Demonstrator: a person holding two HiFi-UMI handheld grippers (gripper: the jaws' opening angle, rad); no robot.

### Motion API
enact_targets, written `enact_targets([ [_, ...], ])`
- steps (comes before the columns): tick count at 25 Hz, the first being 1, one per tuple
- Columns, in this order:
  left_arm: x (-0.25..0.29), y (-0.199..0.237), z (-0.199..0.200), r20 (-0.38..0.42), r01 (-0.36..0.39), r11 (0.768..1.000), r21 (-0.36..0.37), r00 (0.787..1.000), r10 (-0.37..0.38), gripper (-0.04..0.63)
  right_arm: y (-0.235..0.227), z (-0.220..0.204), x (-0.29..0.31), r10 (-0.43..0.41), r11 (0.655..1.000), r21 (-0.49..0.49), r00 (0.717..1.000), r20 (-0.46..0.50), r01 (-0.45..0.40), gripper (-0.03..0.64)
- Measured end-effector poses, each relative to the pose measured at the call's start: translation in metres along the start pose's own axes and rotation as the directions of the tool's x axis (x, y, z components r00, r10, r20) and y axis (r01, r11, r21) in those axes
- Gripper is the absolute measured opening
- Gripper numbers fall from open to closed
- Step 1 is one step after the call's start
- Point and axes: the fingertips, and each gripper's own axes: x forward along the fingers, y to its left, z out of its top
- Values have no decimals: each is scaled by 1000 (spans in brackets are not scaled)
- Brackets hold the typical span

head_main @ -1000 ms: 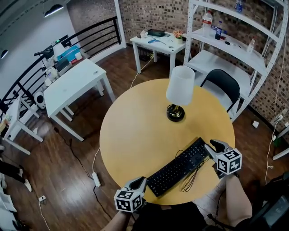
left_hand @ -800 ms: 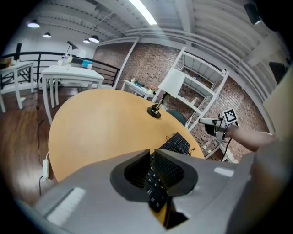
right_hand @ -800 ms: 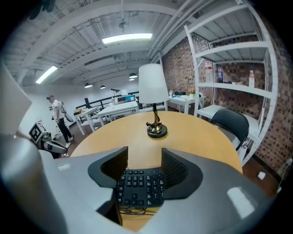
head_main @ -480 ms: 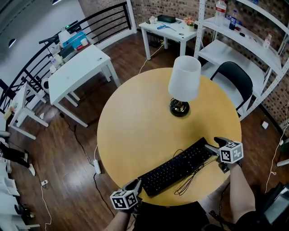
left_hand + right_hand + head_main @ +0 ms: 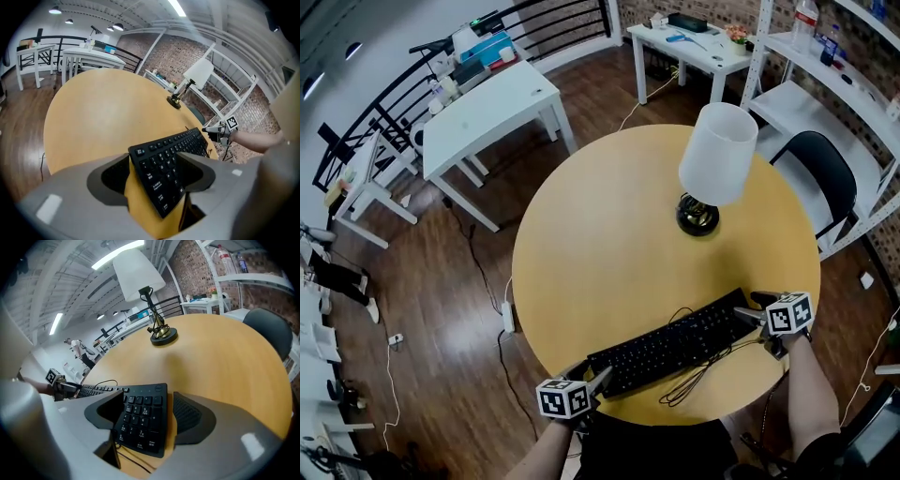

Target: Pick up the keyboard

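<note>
At table [image 5: 581, 234] edge, keyboard [image 5: 675, 345] ends part-hidden behind jaws, left gripper [image 5: 592, 374] and right gripper [image 5: 752, 309] angled downward, jaws just opened wide, straddling ends, not gripping.

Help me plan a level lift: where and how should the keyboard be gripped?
Probably at its two short ends, one gripper coming in from each end: the keyboard is long, thin and lies flat on the table. The left gripper and right gripper, jaws just opened, straddle those ends without pinching.
</note>
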Motion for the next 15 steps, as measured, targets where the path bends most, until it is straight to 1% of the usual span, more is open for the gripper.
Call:
enact_targets([
  [3, 11, 1, -11, -46, -20, 999, 28, 999, 21, 308, -12, -5, 2, 5, 1000, 11, 1000, -16, -5, 333],
  [9, 14, 12, -15, -47, -36, 999, 21, 998, 37, 308, -11, -14, 21, 68, 997, 44, 996, -48, -66, 333],
  [12, 12, 9, -21, -66, -29, 999, -15, 997, 28, 308, -11, -12, 19, 97, 993, 69, 995, -24, -95, 325],
  [14, 11, 8, -24, -82, -46, 999, -18, 996, 44, 302, -12, -12, 17, 137, 985, 107, 991, 2, -136, 327],
  [15, 11, 7, -26, -87, -42, 999, -16, 995, 41, 302, -12, -13, 17, 163, 979, 123, 987, 9, -163, 327],
])
